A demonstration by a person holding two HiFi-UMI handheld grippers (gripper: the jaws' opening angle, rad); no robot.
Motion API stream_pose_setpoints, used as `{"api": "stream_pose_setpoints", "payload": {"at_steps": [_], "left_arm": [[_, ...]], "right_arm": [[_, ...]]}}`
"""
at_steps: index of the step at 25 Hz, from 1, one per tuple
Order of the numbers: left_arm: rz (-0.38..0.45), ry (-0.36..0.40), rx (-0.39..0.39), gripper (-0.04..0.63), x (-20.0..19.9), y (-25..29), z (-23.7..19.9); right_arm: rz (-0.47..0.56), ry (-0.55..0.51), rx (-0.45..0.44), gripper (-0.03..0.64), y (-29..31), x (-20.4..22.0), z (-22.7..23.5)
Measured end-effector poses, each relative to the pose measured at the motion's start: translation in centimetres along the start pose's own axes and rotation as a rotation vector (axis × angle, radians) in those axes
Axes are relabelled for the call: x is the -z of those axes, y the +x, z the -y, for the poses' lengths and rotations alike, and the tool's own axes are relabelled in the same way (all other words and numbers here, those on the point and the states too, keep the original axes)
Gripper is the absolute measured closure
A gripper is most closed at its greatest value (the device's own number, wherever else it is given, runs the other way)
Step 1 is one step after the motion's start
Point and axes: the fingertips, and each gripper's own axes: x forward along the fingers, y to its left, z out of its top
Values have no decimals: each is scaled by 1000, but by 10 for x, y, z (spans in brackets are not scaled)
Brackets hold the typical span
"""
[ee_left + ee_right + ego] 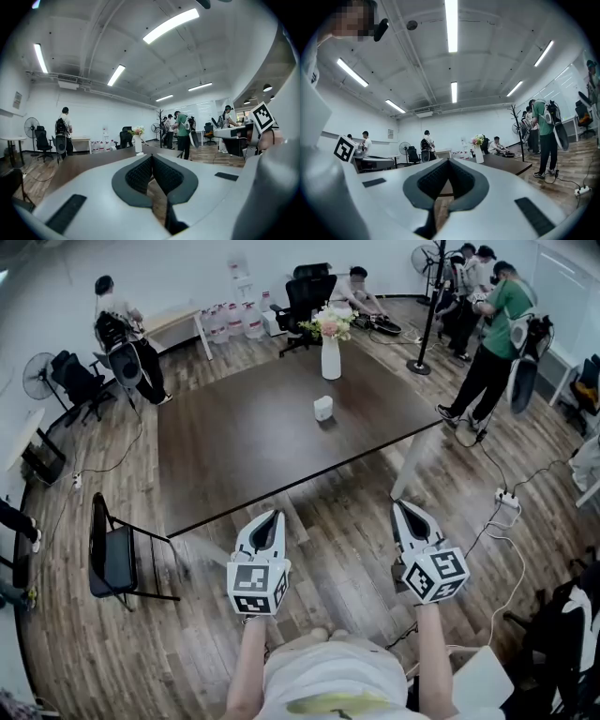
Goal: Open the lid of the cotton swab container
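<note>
Not yet begun: approach step. Left gripper [271, 516] and right gripper [399, 507] low in frame, fingers [136, 176] pressed together, empty. Cotton swab container [322, 408] well apart on the counter [234, 446], above centre. Next, likely: reach forward, spread fingers, pinch its top.

The left forearm [246, 660] and right forearm [433, 662] reach forward from the bottom of the head view, side by side and well apart. The left tool [273, 517] points ahead, its jaws pressed together with nothing between them. The right tool [398, 507] points the same way, its jaws likewise together and empty.
</note>
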Motion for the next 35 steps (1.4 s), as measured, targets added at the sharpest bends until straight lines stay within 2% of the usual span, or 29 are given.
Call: {"api": "stream_pose_setpoints", "payload": {"at_steps": [12,17,20,27,35], "left_arm": [[-9,-5,-14,571,2,2,23],[-27,-12,-24,571,10,14,24],[-30,-14,-31,571,11,24,19],[-64,-49,-49,571,19,77,-7],[-86,-50,8,571,13,159,-24]], "right_arm": [[29,49,12,595,-7,-4,20],[-2,-17,0,595,3,2,33],[3,-4,-13,595,13,4,41],[-27,20,-44,595,69,15,56],[-55,63,-1,595,133,20,97]]}}
